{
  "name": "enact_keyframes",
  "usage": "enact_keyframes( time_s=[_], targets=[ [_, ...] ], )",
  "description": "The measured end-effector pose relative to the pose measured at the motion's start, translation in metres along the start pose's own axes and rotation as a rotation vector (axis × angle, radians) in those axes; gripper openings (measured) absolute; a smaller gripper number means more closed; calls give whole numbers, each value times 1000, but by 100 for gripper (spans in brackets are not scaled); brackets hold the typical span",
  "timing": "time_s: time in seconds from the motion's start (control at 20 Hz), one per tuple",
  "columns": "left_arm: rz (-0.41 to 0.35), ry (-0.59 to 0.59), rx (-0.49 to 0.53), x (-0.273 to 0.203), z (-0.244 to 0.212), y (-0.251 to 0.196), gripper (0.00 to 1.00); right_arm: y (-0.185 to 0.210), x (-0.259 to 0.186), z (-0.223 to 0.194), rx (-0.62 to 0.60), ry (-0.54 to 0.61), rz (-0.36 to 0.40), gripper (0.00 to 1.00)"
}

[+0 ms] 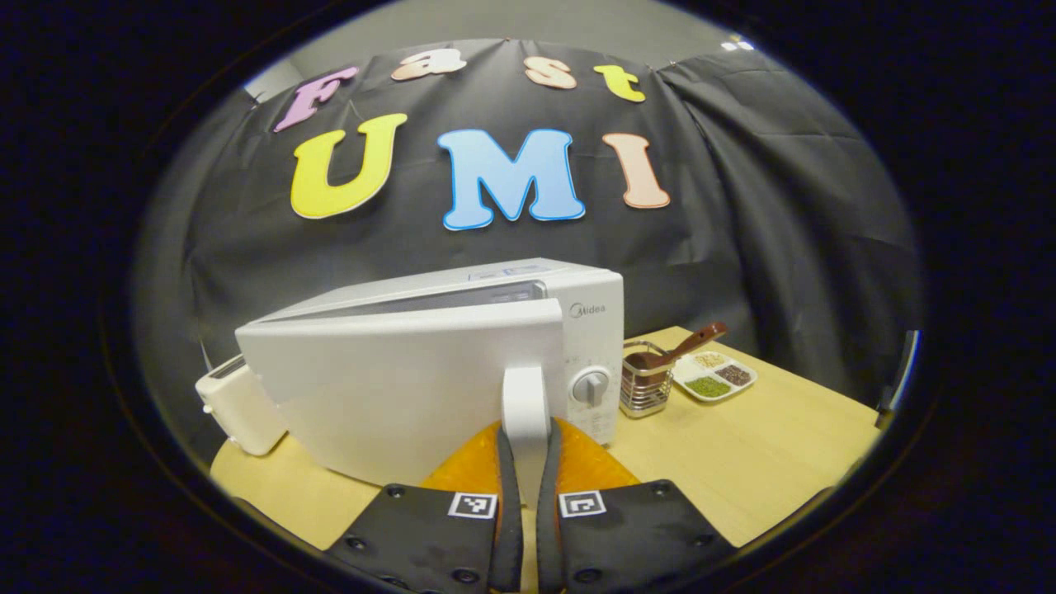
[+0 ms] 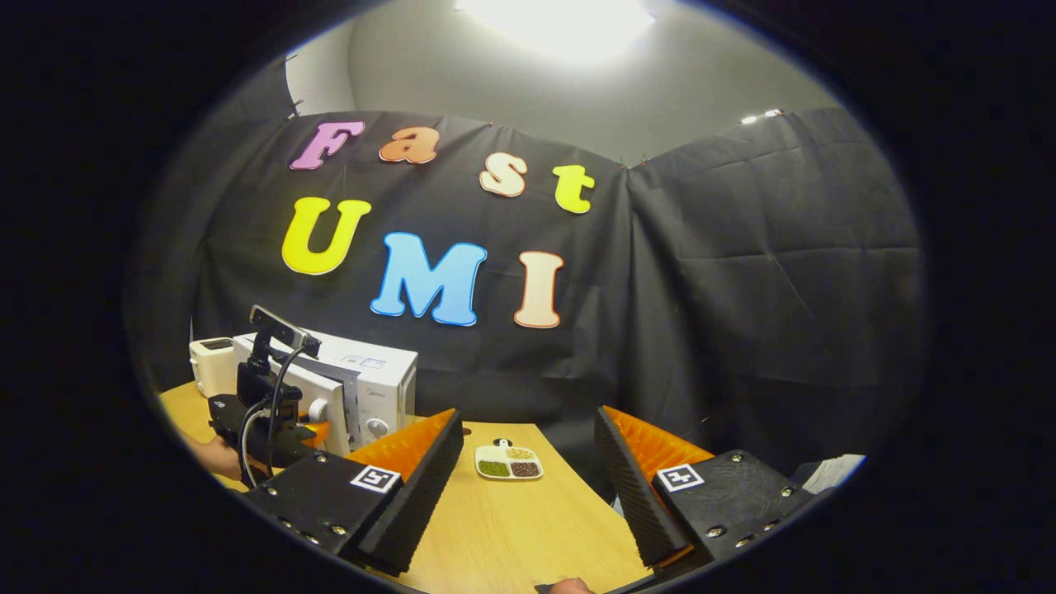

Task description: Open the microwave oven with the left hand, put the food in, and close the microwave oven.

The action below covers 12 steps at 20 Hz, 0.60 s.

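Left gripper view looks straight down the left gripper [image 1: 525, 462], whose two fingers are pinched onto the upright white handle [image 1: 525, 404] of the microwave [image 1: 528, 330] door [image 1: 404, 388]. The door has swung partway out from its hinge on the far side, so a wedge of gap shows along its top edge between it and the oven's body; the dial [image 1: 591, 385] sits on the panel just beside the handle. So the step in hand, as I read it, is the first one: pulling the door open, and it is only part done. Beside the oven on the table [image 1: 767, 462] stand a wire basket [image 1: 645, 381] with a brown scoop in it and a small divided dish [image 1: 714, 375] of grains; a white toaster [image 1: 239, 400] sits on the oven's other side. Right gripper view shows the right gripper [image 2: 528, 487] hanging over the table with its fingers spread wide and nothing between them, the dish [image 2: 509, 463] lying on the wood ahead of it. Farther off there I can also see the other gripper at the microwave [image 2: 363, 388], held by a hand. The food, which I take to be that dish, is not yet picked up. Next, I would judge, the door wants swinging wider, following its arc round the hinge, until the opening is clear enough to pass the dish in; the right gripper must then come down and close on the dish rim.
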<state>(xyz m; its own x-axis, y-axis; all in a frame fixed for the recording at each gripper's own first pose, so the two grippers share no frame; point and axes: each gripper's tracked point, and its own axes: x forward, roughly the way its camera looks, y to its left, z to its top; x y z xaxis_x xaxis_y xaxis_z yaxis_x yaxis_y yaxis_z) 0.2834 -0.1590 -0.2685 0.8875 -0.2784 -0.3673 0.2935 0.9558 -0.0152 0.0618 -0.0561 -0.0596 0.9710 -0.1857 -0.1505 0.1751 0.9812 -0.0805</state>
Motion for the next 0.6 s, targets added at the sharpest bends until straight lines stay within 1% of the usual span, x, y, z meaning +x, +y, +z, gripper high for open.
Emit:
enact_keyframes(
  time_s=[0.3,0.5,0.6],
  targets=[
    [82,30,-22,-68,-17,25,13,18,-21,0,28,-17,175,97],
    [162,48,-25,-113,-30,52,13,34,-37,-4,45,-18,293,97],
    [203,57,-45,-132,-37,66,13,42,-43,-5,41,-12,334,97]
  ],
)
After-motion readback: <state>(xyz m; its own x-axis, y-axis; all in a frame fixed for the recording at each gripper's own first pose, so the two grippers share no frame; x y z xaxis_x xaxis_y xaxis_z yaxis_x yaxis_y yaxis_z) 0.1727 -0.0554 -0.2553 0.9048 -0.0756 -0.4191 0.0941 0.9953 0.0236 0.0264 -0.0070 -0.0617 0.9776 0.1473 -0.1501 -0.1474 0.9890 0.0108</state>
